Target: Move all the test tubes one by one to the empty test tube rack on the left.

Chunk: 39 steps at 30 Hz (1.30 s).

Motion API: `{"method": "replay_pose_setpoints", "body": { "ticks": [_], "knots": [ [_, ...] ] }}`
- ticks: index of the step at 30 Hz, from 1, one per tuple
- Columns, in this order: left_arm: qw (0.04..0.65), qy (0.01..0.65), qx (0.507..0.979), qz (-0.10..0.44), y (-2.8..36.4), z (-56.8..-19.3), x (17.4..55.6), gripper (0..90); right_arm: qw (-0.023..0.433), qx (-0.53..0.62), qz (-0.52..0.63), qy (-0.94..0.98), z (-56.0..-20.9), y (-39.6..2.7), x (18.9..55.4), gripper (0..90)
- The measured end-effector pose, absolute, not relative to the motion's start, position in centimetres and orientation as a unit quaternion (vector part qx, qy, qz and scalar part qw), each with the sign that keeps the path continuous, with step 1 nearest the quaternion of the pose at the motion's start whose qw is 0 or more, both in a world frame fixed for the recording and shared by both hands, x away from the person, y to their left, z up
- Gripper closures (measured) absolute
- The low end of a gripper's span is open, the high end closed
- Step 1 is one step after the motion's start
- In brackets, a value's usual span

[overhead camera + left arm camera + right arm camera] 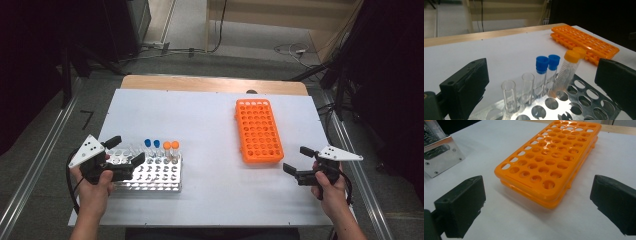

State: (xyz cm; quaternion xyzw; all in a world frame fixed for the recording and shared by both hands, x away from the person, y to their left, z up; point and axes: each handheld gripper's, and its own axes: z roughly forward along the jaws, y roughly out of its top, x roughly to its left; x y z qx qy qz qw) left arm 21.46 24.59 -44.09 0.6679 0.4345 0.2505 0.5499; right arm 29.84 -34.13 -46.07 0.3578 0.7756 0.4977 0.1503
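Observation:
A metal tube rack (pixel 150 177) stands at the near left of the white table (pixel 200 115). It holds two blue-capped tubes (pixel 152 144), two orange-capped tubes (pixel 171 145) and a few clear uncapped tubes (pixel 131 150). My left gripper (pixel 126 151) hovers open over the rack's left end. In the left gripper view, its wide-apart jaws frame the clear tubes (pixel 509 96), the blue caps (pixel 542 64) and the orange caps (pixel 572 56), and its pads touch none of them. My right gripper (pixel 297 159) is open and holds nothing, just short of the orange rack (pixel 258 130).
The orange rack (pixel 549 157) lies flat with all its holes bare, and the metal rack's corner (pixel 441 155) shows far left in the right gripper view. White tabletop stretches between the two racks. Cables and dark stands ring the table.

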Motion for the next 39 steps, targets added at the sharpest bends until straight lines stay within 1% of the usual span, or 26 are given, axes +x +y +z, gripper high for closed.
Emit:
{"method": "replay_pose_setpoints", "body": {
  "ticks": [6, 10, 14, 17, 21, 25, 30, 39],
  "knots": [
    [0.548, 0.426, 0.677, 0.244, 24.1, -44.9, 19.8, 0.0, 0.151, 0.361, 0.498, 0.774, -46.3, -34.4, 30.0, 0.0],
    [0.543, 0.411, 0.687, 0.252, 23.7, -45.3, 18.8, 0.0, 0.153, 0.361, 0.498, 0.773, -46.4, -34.5, 30.0, 0.0],
    [0.568, 0.406, 0.667, 0.258, 24.4, -45.0, 18.3, 0.0, 0.16, 0.359, 0.498, 0.773, -46.6, -34.6, 29.9, 0.0],
    [0.578, 0.414, 0.654, 0.259, 25.4, -45.3, 18.2, 0.0, 0.171, 0.355, 0.504, 0.769, -46.8, -35.2, 29.4, 0.0],
    [0.58, 0.424, 0.647, 0.255, 26.1, -45.8, 18.4, 0.0, 0.168, 0.36, 0.52, 0.756, -46.8, -36.4, 28.4, 0.0],
    [0.575, 0.423, 0.652, 0.256, 25.6, -45.9, 18.6, 0.0, 0.172, 0.36, 0.512, 0.761, -47.3, -36.9, 27.8, 0.0],
    [0.565, 0.417, 0.664, 0.256, 25.0, -46.1, 18.8, 0.0, 0.174, 0.369, 0.508, 0.759, -47.8, -36.8, 28.4, 0.0],
    [0.561, 0.416, 0.669, 0.255, 24.6, -46.2, 19.0, 0.0, 0.174, 0.372, 0.505, 0.759, -48.0, -36.7, 28.6, 0.0]
  ]
}}
